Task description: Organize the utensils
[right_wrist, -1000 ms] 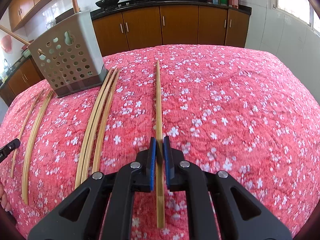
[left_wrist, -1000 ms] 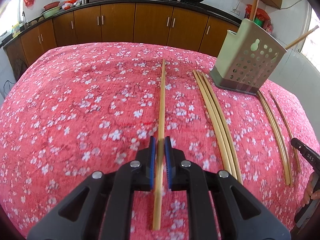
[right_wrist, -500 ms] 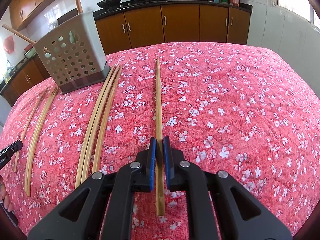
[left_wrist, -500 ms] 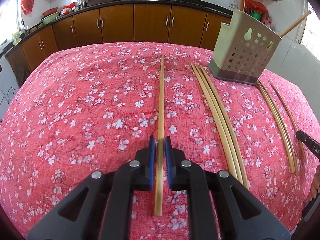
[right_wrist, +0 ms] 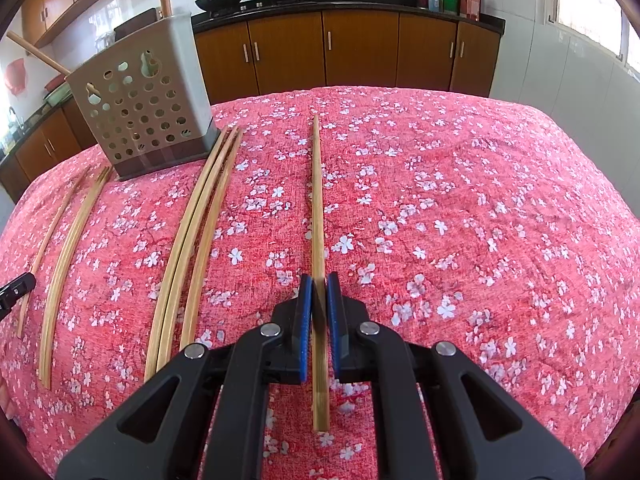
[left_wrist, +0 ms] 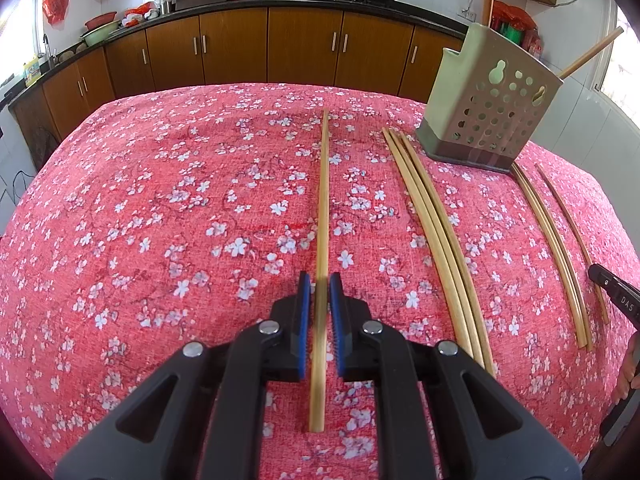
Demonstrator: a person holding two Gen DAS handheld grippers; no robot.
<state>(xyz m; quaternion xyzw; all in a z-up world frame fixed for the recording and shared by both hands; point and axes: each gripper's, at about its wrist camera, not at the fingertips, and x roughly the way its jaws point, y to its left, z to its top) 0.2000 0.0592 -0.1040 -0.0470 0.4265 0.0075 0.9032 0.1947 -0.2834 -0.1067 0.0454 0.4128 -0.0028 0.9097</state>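
left gripper [left_wrist: 319, 286] clamps chopstick [left_wrist: 323, 200] | right gripper [right_wrist: 319, 288] clamps chopstick [right_wrist: 317, 200] | gripped stretches blurred | holder [left_wrist: 492, 120] contents mostly hidden

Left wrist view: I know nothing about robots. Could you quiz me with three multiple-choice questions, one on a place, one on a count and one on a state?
1. Where does the beige perforated plastic utensil holder stand on the red flowered tablecloth?
A. near left
B. centre
C. far right

2. How many bundled bamboo chopsticks lie just left of its base?
A. one
B. three
C. five

3. The left gripper is:
A. shut on a single bamboo chopstick
B. wide open and empty
C. out of sight

Answers:
1. C, it sits at the cloth's far right edge.
2. B, three sticks lie side by side.
3. A, the blue pads pinch the stick between them.
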